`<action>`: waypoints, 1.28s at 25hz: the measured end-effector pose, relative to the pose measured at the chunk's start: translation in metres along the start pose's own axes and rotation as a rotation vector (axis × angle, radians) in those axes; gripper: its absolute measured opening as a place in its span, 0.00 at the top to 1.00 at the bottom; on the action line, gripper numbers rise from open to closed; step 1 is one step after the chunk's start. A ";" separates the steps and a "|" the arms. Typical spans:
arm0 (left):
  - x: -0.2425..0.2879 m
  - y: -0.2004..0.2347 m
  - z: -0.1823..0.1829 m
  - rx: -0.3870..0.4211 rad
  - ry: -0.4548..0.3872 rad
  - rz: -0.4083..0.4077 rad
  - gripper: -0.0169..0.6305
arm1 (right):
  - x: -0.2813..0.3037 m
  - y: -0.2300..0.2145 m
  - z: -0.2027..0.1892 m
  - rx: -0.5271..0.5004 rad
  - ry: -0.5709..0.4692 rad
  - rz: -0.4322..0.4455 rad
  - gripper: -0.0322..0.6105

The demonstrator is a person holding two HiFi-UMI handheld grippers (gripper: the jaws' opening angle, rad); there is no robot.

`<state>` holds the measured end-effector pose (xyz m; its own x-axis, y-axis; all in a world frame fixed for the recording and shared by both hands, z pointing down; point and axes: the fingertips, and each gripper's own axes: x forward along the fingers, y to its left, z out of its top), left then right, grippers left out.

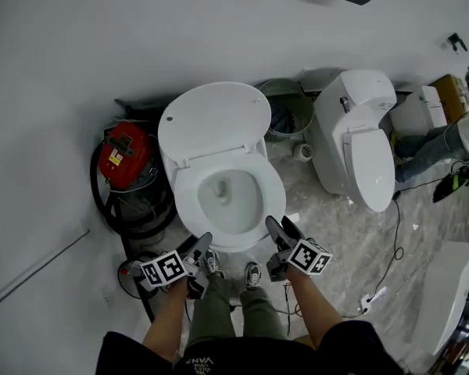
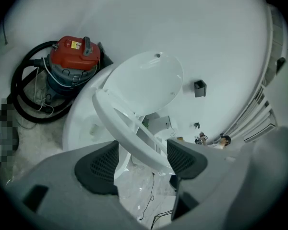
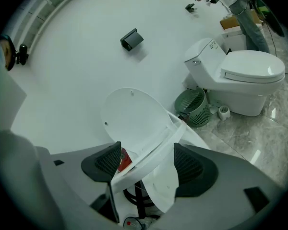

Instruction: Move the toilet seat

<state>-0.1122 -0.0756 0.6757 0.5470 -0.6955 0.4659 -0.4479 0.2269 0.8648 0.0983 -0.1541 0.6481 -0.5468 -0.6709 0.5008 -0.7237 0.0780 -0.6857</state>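
A white toilet (image 1: 227,201) stands against the wall, its lid (image 1: 215,123) already upright. The toilet seat (image 2: 117,121) appears partly raised and tilted clear of the bowl, so the lift looks begun but unfinished. Its front rim runs between the jaws of the left tongs (image 2: 143,158) and the right tongs (image 3: 146,158). Both sets of jaws stand wide yet clamp the seat.

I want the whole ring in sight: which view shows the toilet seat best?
The head view: the toilet seat shows from above as a complete ring. The left gripper view shows only a stretch of the seat crossing between the jaws, and the right gripper view likewise.
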 end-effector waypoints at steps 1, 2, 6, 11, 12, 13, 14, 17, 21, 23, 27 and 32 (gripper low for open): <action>-0.001 -0.004 0.004 0.003 0.002 -0.007 0.49 | 0.001 0.004 0.004 0.001 -0.010 -0.001 0.44; -0.002 -0.008 0.007 0.007 0.004 -0.014 0.49 | 0.002 0.008 0.009 0.004 -0.021 -0.001 0.44; -0.004 -0.022 0.021 0.038 0.015 -0.043 0.48 | 0.005 0.021 0.024 0.013 -0.067 0.006 0.44; -0.005 -0.038 0.039 0.056 -0.015 -0.068 0.45 | 0.009 0.035 0.043 0.025 -0.104 0.046 0.45; -0.005 -0.042 0.042 0.058 -0.025 -0.071 0.45 | 0.010 0.038 0.047 0.027 -0.108 0.055 0.46; -0.005 -0.045 0.046 0.060 -0.035 -0.074 0.44 | 0.011 0.040 0.051 0.029 -0.111 0.064 0.46; -0.005 -0.047 0.049 0.061 -0.045 -0.075 0.44 | 0.012 0.043 0.054 0.030 -0.112 0.073 0.46; -0.004 -0.053 0.058 0.069 -0.073 -0.072 0.45 | 0.016 0.048 0.063 0.031 -0.111 0.100 0.46; -0.001 -0.062 0.072 0.075 -0.120 -0.067 0.44 | 0.022 0.054 0.077 0.033 -0.091 0.139 0.47; -0.001 -0.066 0.080 0.063 -0.157 -0.069 0.44 | 0.026 0.058 0.083 0.028 -0.069 0.159 0.48; -0.001 -0.073 0.094 0.037 -0.241 -0.077 0.44 | 0.032 0.066 0.093 0.021 -0.033 0.198 0.48; 0.001 -0.085 0.119 0.022 -0.341 -0.100 0.44 | 0.044 0.083 0.113 0.012 -0.008 0.280 0.49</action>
<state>-0.1571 -0.1766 0.5804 0.3231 -0.9020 0.2863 -0.4211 0.1339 0.8971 0.0616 -0.2604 0.5538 -0.7213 -0.6306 0.2866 -0.5397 0.2523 -0.8031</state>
